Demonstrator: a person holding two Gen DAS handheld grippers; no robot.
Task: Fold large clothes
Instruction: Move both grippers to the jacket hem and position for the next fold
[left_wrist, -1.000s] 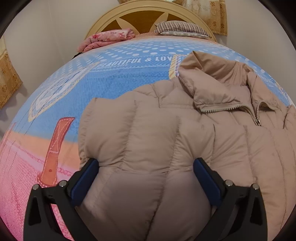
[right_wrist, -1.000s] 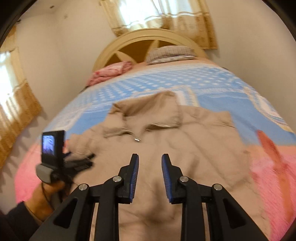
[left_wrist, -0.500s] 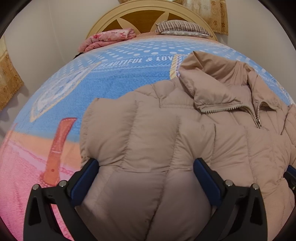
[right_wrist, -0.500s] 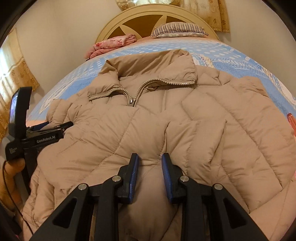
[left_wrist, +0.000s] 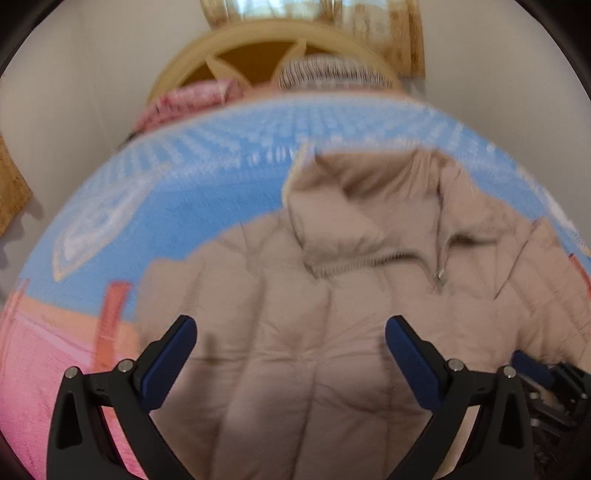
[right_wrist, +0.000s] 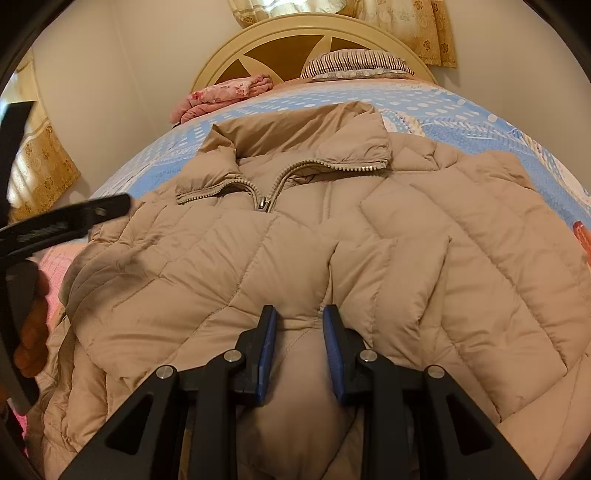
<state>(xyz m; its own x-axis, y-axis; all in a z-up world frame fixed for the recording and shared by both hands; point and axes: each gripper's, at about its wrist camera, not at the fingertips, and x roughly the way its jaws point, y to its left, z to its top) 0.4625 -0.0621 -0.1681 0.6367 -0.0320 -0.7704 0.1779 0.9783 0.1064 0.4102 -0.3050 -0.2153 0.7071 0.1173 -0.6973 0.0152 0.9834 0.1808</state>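
A beige quilted puffer jacket (right_wrist: 295, 240) lies front-up on the bed, collar toward the headboard, zipper partly open; it also fills the blurred left wrist view (left_wrist: 295, 295). My left gripper (left_wrist: 290, 328) is wide open over the jacket's left part, holding nothing. My right gripper (right_wrist: 298, 317) has its jaws narrowly apart with a fold of the jacket's lower front between them. The left gripper's body shows at the left edge of the right wrist view (right_wrist: 66, 218), and the right gripper shows at the lower right of the left wrist view (left_wrist: 546, 373).
The bed has a blue, pink and orange printed cover (left_wrist: 184, 192). A folded pink blanket (right_wrist: 225, 92) and a striped pillow (right_wrist: 354, 62) lie by the rounded headboard (right_wrist: 291, 40). Walls and yellow curtains (right_wrist: 40, 170) stand close on both sides.
The left wrist view has pulled back and up and is now motion-blurred. The right gripper has stayed low on the jacket's front and edged slightly forward; its jaw gap is unchanged.
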